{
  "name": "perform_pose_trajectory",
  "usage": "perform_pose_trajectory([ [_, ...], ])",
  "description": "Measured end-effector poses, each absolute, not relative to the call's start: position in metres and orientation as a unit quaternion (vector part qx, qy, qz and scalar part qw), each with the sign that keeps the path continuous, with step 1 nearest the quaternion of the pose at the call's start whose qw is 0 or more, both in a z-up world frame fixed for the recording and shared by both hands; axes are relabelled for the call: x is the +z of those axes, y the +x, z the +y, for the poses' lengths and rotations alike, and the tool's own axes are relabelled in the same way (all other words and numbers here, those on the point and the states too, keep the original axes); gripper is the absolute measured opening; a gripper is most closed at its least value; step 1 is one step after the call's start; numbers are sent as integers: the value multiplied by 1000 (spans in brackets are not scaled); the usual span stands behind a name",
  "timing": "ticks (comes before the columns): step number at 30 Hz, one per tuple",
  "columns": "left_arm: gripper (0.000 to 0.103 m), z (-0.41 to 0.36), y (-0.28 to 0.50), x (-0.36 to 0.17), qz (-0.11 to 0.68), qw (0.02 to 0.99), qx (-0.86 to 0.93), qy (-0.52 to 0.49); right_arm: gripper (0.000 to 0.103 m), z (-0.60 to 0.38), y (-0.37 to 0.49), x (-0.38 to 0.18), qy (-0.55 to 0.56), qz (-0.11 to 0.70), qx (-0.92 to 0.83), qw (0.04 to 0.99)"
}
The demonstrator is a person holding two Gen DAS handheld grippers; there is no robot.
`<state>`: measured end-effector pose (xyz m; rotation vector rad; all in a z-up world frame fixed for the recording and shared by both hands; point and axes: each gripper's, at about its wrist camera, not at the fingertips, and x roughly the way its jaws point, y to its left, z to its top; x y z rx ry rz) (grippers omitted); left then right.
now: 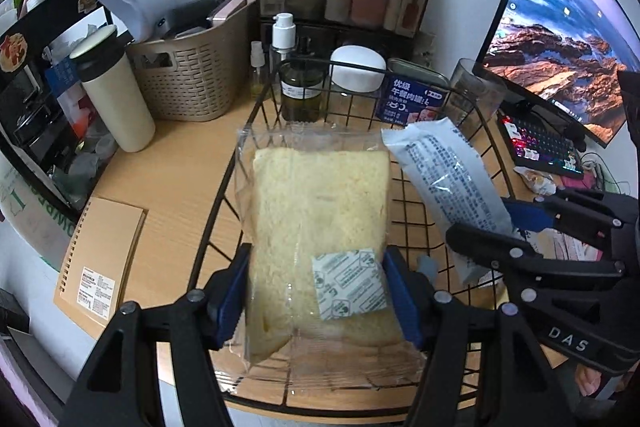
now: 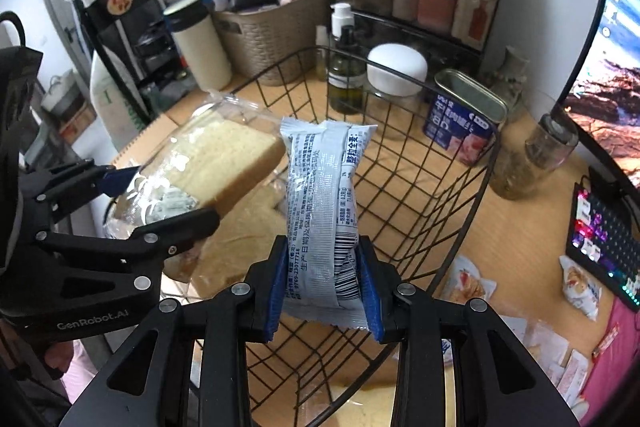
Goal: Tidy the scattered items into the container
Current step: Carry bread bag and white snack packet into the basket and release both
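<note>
Step in hand: both items carried over the wire basket (image 1: 256, 107), release not yet made. Left gripper (image 1: 320, 295) has its jaws closed about halfway on a bagged bread slice (image 1: 320, 207), pads pressing the bag's two sides; the slice hangs above the basket floor. Right gripper (image 2: 324, 287) has its jaws narrowed onto the lower end of a grey-white snack packet (image 2: 324, 195), held upright over the basket interior, touching or nearly touching the bread bag at its 9 o'clock.

Next move, as judged: lower each item past the rim, open the jaws, and draw back one gripper at a time, since the two crowd each other.

Edges: basket rim runs from 9 through 12 to 3 o'clock in the right wrist view. Luncheon meat tin (image 2: 464, 123) stands just beyond the rim at 1 o'clock, dark glass bottle (image 2: 346, 83) at 12. Basket's right half looks open. More small packets (image 2: 580, 285) lie on the desk (image 1: 172, 179) at 4 o'clock, still to gather.
</note>
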<state>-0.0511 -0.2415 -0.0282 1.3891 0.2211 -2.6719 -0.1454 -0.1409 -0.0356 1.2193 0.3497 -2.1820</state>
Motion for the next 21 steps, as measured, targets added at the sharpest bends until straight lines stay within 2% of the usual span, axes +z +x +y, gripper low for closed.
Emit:
perform_pose_trajectory([
  [3,70,-240,-53,-32,77,55,-880,466,38,-139,-147,-36,460,132,-826,299],
  [21,74,-233,-53,-25,61,57,-882,463,39,-130,-143,-28,455,126,-831,295],
])
